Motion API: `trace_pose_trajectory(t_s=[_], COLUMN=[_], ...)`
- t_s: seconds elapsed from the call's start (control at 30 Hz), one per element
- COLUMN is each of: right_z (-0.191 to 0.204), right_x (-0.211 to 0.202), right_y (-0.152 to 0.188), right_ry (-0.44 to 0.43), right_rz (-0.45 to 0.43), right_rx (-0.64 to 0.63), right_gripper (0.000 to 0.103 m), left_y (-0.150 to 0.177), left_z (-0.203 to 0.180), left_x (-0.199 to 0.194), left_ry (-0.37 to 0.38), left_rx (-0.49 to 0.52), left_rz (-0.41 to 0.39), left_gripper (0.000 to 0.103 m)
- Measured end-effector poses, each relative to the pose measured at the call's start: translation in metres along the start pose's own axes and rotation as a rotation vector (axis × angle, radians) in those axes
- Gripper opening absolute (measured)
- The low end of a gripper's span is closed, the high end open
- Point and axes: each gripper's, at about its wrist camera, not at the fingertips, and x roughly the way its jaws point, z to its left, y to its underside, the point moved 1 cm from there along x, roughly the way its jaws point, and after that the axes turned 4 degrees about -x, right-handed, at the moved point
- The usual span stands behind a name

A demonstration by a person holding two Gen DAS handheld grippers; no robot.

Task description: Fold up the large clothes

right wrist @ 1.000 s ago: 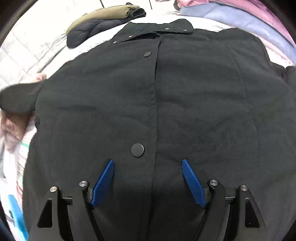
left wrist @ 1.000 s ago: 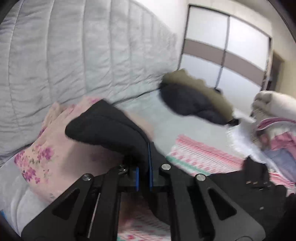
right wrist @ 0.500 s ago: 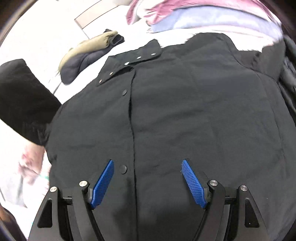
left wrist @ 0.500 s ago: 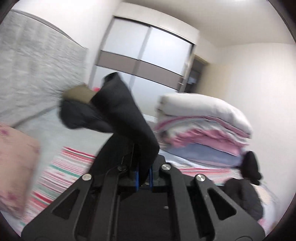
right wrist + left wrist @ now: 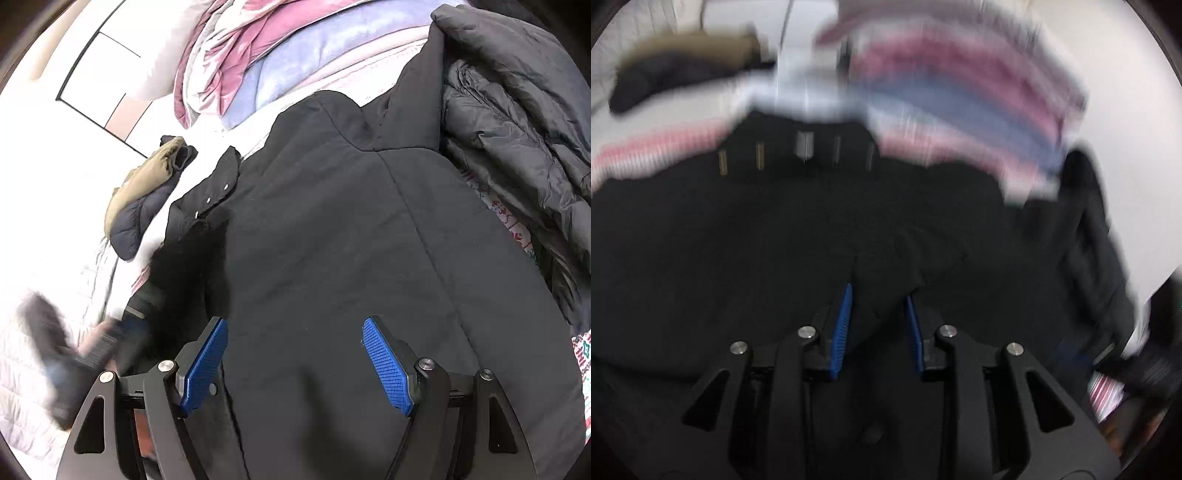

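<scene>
A black coat (image 5: pixel 332 258) lies spread flat across the middle of the bed (image 5: pixel 48 229), filling most of both views. Its snap-buttoned collar (image 5: pixel 214 192) points toward the far end of the bed, and one sleeve is folded across the body of the coat, its cuff lying just ahead of the left gripper.

A stack of folded pink, blue and white quilts (image 5: pixel 258 62) sits at the far edge of the bed, beyond the collar. A dark grey puffer jacket (image 5: pixel 517 129) is heaped along the right edge of the bed, touching the coat's side. A smaller olive and navy jacket (image 5: pixel 144 199) lies rolled up near the far left corner, apart from the coat. A patterned pink and green sheet (image 5: pixel 511 225) shows between the coat and the puffer jacket.

The right gripper (image 5: pixel 295 354) hangs over the lower part of the coat with its blue pads wide apart and nothing between them. The left gripper (image 5: pixel 876 325) has its jaws partly parted around a fold of the sleeve's black cloth; the view is motion-blurred, so I cannot tell whether the pads press on it.
</scene>
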Motion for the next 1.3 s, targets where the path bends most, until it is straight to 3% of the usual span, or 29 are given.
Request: trace_pose_trajectory(t_s=[0.1, 0.27, 0.33, 0.37, 0.4, 0.47, 0.53, 0.57, 0.6, 0.67, 0.83, 0.93, 1.03, 1.17, 1.3], right_z=[0.007, 0.011, 0.012, 0.011, 0.011, 0.013, 0.018, 0.021, 0.023, 0.025, 0.011, 0.005, 0.000, -0.009, -0.029], right_x=[0.005, 0.010, 0.012, 0.012, 0.011, 0.011, 0.014, 0.014, 0.015, 0.017, 0.021, 0.021, 0.013, -0.009, -0.037], right_y=[0.000, 0.004, 0.004, 0.004, 0.005, 0.005, 0.005, 0.005, 0.006, 0.006, 0.002, 0.000, -0.005, -0.013, -0.020], right_ry=[-0.005, -0.018, -0.026, -0.029, -0.030, -0.035, -0.050, -0.055, -0.057, -0.043, -0.001, 0.004, 0.000, -0.004, -0.024], right_rz=[0.008, 0.035, 0.040, 0.038, 0.036, 0.034, 0.037, 0.039, 0.042, 0.049, 0.052, 0.046, 0.021, -0.059, -0.127], right_rx=[-0.011, -0.031, -0.027, -0.024, -0.022, -0.021, -0.029, -0.037, -0.048, -0.069, -0.030, -0.021, -0.018, 0.008, 0.078], right_gripper=[0.077, 0.077, 0.077, 0.077, 0.077, 0.077, 0.077, 0.077, 0.077, 0.077, 0.077, 0.077, 0.077, 0.077, 0.078], left_y=[0.018, 0.016, 0.008, 0.005, -0.001, -0.012, -0.018, -0.019, -0.019, -0.014, -0.011, -0.012, -0.001, 0.025, 0.057], left_z=[-0.002, 0.015, 0.037, 0.051, 0.067, 0.119, 0.161, 0.183, 0.191, 0.209, 0.209, 0.205, 0.182, 0.132, 0.094], left_x=[-0.002, -0.047, -0.071, -0.077, -0.082, -0.087, -0.079, -0.068, -0.061, -0.044, -0.035, -0.051, -0.092, -0.149, -0.164], left_ry=[-0.004, 0.041, -0.021, -0.071, -0.116, -0.189, -0.267, -0.326, -0.349, -0.376, -0.431, -0.429, -0.342, -0.247, -0.169], left_rx=[0.049, 0.092, 0.100, 0.075, 0.032, -0.117, -0.203, -0.224, -0.233, -0.265, -0.270, -0.331, -0.375, -0.415, -0.430], left_rz=[0.002, -0.043, -0.083, -0.097, -0.111, -0.130, -0.120, -0.088, -0.065, -0.015, -0.029, -0.020, -0.114, -0.212, -0.217], left_gripper=[0.037, 0.044, 0.053, 0.060, 0.061, 0.061, 0.060, 0.052, 0.042, 0.035, 0.035, 0.035, 0.037, 0.075, 0.081])
